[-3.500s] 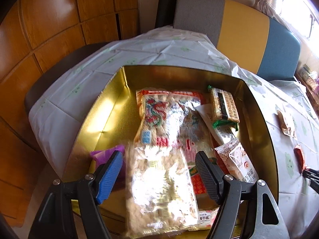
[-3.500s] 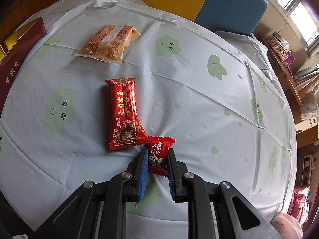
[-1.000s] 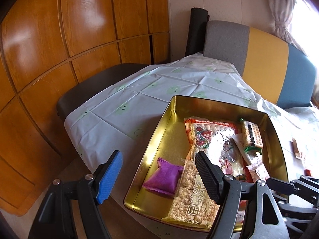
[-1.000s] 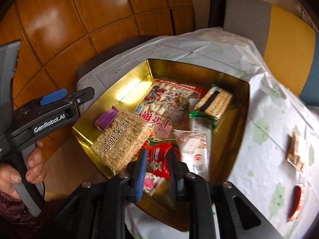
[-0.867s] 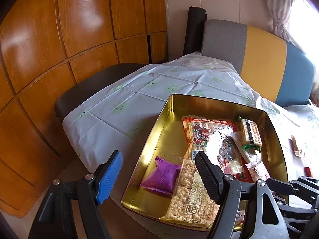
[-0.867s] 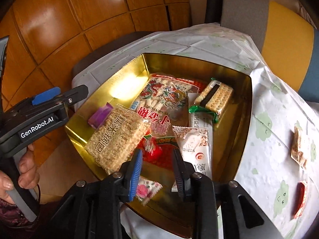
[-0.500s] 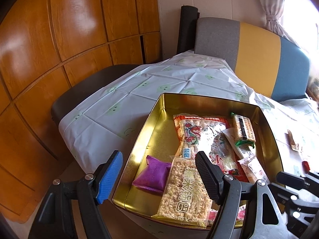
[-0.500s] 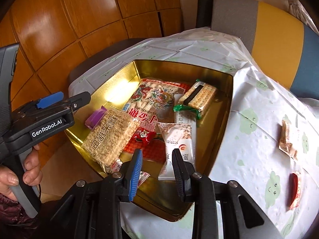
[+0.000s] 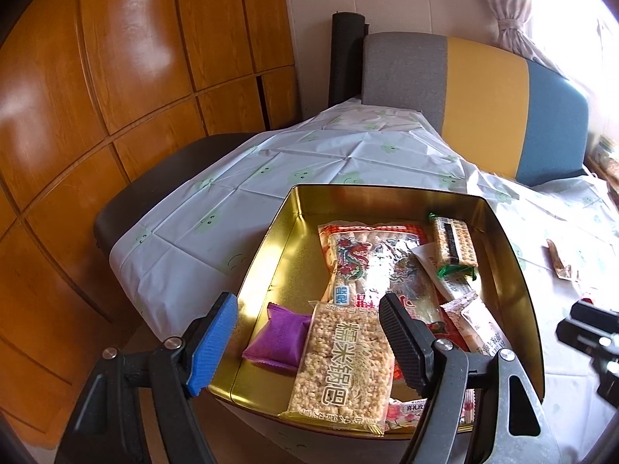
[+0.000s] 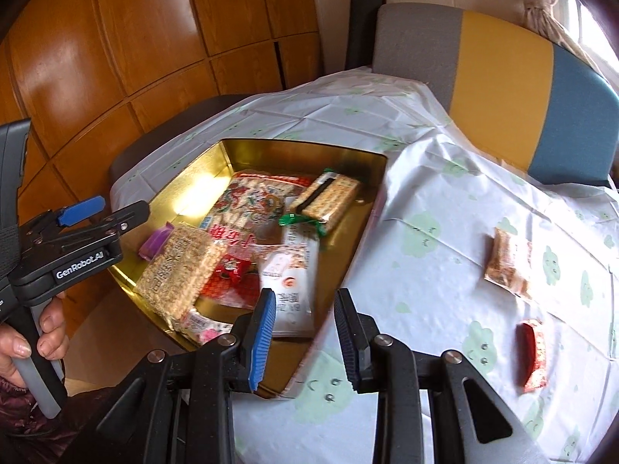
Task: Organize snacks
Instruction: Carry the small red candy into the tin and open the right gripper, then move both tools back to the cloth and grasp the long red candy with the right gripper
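A gold tin (image 9: pixel 387 189) (image 10: pixel 301 143) stands on the tablecloth and holds several snack packs. Among them are a puffed-rice bar (image 9: pixel 344 363) (image 10: pixel 178 270), a purple pouch (image 9: pixel 278 336), a cracker pack (image 10: pixel 329 197) and a small red candy (image 10: pixel 232 268). My left gripper (image 9: pixel 305 344) hovers open above the tin's near left corner, empty; the right wrist view shows it (image 10: pixel 112 208) beside the tin. My right gripper (image 10: pixel 305 332) is open and empty above the tin's near right corner. A brown snack bag (image 10: pixel 506 263) and a red bar (image 10: pixel 534 348) lie on the cloth to the right.
The table wears a white cloth (image 10: pixel 425 193) printed with green clouds. A grey, yellow and blue chair back (image 9: pixel 483 104) stands behind it, and wooden wall panels (image 9: pixel 135 77) run along the left. A dark seat (image 9: pixel 154 185) sits at the table's left edge.
My right gripper opened and dropped the small red candy into the tin, then swung right toward the open cloth. The left gripper stayed open and drifted a little.
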`<state>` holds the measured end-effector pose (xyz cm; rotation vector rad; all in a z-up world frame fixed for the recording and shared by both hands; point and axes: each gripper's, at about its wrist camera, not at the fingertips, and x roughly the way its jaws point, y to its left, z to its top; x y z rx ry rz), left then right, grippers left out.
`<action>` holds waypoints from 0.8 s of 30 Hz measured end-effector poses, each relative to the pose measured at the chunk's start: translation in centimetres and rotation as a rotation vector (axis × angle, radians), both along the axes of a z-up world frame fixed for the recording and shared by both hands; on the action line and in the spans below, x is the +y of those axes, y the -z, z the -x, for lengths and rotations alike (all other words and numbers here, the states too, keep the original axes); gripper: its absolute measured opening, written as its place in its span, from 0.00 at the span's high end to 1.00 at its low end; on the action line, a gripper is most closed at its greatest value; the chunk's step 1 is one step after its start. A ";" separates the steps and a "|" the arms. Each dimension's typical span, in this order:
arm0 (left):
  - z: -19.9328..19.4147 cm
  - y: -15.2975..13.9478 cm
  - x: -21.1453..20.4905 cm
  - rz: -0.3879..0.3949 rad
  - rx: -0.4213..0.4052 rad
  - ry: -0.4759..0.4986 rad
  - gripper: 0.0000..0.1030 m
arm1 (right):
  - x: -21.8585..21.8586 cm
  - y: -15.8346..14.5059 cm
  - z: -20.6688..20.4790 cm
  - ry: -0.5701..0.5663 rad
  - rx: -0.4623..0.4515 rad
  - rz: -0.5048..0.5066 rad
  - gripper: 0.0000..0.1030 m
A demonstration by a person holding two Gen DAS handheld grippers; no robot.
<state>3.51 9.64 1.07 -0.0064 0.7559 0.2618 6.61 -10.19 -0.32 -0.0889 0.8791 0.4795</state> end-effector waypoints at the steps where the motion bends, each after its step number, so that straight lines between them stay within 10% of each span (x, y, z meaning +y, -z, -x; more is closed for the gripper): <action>1: 0.0 0.0 -0.2 -0.002 -0.001 0.004 0.26 | -0.5 0.0 -0.1 0.012 -0.001 0.002 0.69; 24: 0.0 -0.5 -4.4 -0.063 0.004 0.100 0.26 | -14.2 0.4 -2.4 0.261 0.009 0.139 0.69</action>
